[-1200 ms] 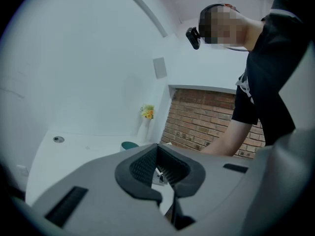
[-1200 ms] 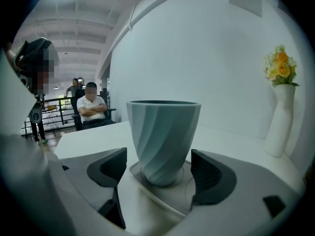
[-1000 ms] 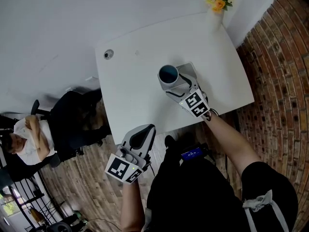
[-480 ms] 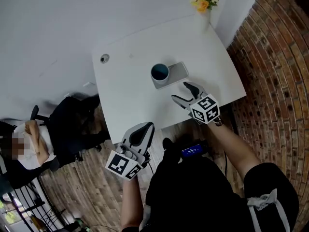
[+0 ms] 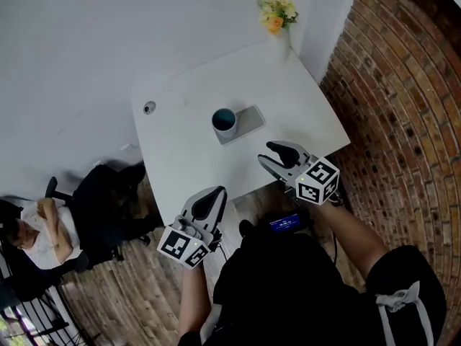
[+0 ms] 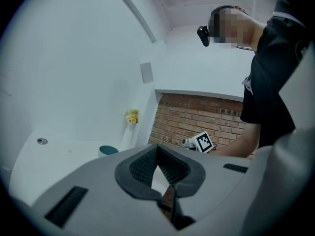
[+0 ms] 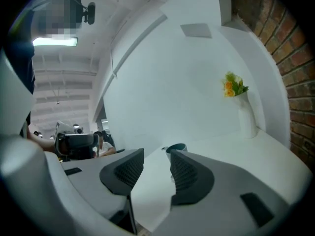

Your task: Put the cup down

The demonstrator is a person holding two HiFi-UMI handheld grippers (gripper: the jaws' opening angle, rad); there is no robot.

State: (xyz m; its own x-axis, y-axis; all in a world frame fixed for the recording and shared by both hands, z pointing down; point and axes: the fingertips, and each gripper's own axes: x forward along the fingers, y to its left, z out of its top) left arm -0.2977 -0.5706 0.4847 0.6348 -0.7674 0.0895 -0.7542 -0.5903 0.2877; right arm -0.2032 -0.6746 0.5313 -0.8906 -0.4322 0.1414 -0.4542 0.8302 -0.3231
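The cup (image 5: 224, 120), pale grey outside and teal inside, stands upright on the white table (image 5: 302, 107), at one end of a flat grey pad (image 5: 249, 119). My right gripper (image 5: 266, 154) hovers over the table's front edge, well short of the cup. Its jaws are closing and nothing is between them. In the right gripper view the cup (image 7: 177, 148) shows beyond the gap of that gripper (image 7: 157, 163). My left gripper (image 5: 216, 193) hangs off the table, near the front edge, shut and empty. The left gripper view shows its tips (image 6: 157, 149) together and the cup (image 6: 108, 150) far off.
A white vase of yellow flowers (image 5: 277, 13) stands at the table's far corner by the brick wall (image 5: 403, 121). A round cable hole (image 5: 149, 107) sits near the left corner. A seated person (image 5: 36, 229) and a dark chair (image 5: 108, 193) are left of the table.
The right gripper, which stood round the cup a second ago, has let go and drawn back to the table's front edge, its jaws narrowing. The cup stays standing. The left gripper barely moved.
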